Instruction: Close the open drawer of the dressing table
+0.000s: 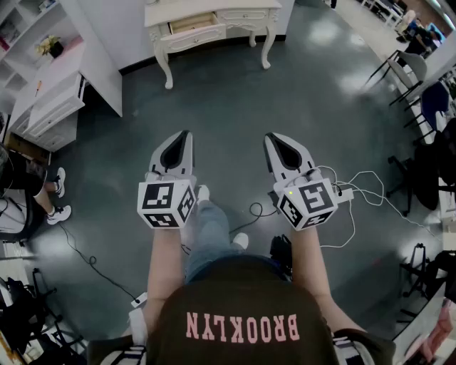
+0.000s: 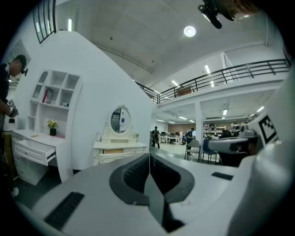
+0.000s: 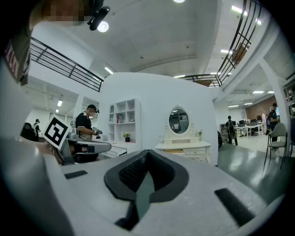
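I hold my left claw (image 1: 185, 135) and my right claw (image 1: 271, 137) level, side by side above the dark grey floor (image 1: 235, 100). Each has its jaws pressed together with nothing between them. The ornate white dressing table (image 1: 246, 16) stands well ahead of both claws. Its pulled-out drawer with a pale wooden inside (image 1: 192, 21) juts from the left part of the front. An oval mirror (image 2: 119, 120) sits on top.
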`<action>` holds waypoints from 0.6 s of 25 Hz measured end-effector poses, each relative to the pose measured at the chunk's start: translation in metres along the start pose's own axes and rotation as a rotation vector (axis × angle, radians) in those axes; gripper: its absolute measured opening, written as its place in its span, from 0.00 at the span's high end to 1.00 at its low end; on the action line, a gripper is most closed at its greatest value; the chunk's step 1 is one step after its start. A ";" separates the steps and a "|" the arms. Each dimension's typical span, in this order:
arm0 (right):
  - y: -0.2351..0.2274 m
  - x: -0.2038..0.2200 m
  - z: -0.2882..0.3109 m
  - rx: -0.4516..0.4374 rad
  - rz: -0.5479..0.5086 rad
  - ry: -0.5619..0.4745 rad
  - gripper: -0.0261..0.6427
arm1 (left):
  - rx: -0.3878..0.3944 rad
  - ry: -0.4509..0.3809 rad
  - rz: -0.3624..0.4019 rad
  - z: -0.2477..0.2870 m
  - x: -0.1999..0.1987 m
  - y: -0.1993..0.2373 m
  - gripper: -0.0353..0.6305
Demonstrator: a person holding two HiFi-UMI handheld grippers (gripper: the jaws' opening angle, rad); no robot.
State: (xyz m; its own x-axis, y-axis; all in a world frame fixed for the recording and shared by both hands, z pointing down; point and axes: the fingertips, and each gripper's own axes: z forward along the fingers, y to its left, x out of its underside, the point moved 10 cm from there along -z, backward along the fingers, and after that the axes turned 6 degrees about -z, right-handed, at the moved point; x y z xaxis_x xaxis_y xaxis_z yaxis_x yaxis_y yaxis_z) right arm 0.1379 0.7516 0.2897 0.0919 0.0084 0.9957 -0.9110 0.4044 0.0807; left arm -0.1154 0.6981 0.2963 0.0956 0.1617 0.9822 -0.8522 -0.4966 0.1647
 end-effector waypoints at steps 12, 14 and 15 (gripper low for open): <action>-0.003 -0.033 0.055 0.029 -0.043 -0.084 0.97 | -0.007 -0.083 0.087 0.029 -0.044 0.040 0.94; -0.007 -0.031 0.075 0.035 -0.034 -0.077 0.97 | -0.002 -0.080 0.093 0.045 -0.048 0.055 0.94; -0.010 -0.029 0.086 0.038 -0.025 -0.069 0.97 | 0.001 -0.077 0.094 0.054 -0.050 0.062 0.94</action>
State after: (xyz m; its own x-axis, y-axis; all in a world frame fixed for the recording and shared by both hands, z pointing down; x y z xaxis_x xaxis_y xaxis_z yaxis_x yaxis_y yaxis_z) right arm 0.1094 0.6689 0.2636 0.0880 -0.0653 0.9940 -0.9235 0.3687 0.1060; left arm -0.1456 0.6129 0.2621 0.0541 0.0483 0.9974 -0.8590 -0.5071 0.0712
